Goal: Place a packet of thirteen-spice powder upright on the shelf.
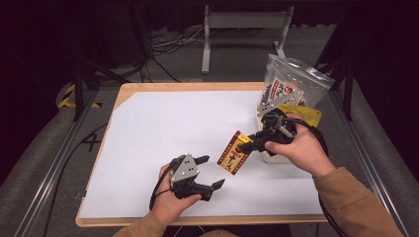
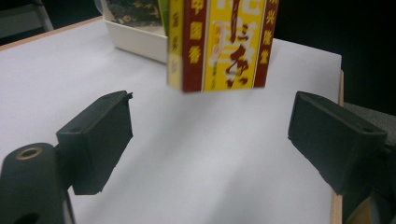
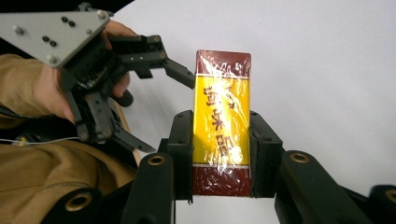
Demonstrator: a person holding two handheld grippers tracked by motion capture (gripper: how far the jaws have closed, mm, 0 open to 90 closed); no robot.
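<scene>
clear snack bag [image 1: 294,81], white tray [image 2: 135,39], table [image 1: 148,89]

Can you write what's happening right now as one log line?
right tongs: shut on box, lifted | left tongs: open, empty | bag: at table edge

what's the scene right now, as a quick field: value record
held item: yellow and red packet, wrapped in clear film
right gripper: fingers shut on the packet's sides, lifted off the white sheet
left gripper: fingers wide open, nothing between them, packet ahead of it
behind: clear bag of snacks in a white tray
</scene>
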